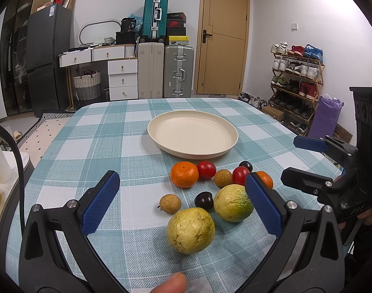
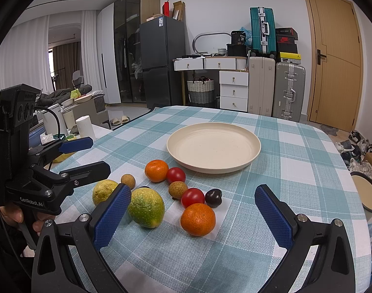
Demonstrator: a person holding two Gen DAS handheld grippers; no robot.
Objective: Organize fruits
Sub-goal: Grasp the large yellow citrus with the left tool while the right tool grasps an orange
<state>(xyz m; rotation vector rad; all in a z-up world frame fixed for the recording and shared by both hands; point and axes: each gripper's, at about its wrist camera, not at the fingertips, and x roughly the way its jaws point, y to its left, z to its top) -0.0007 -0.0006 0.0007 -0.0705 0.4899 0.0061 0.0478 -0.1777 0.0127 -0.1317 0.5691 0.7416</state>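
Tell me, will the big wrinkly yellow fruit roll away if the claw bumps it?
Probably a little. The wrinkly yellow fruit is roundish and sits loose on the flat checked tablecloth, so a nudge could roll it. Its dented, bumpy skin may slow it, and likely gives the left claw some grip.

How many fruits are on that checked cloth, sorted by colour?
Orange: 2, the left orange and the right orange
Red: 2, at and
Dark purple: 2, at and
Tan-brown: 2, at and
Yellow-green: 2, at and
Total: 10 fruits; none is on the plate.
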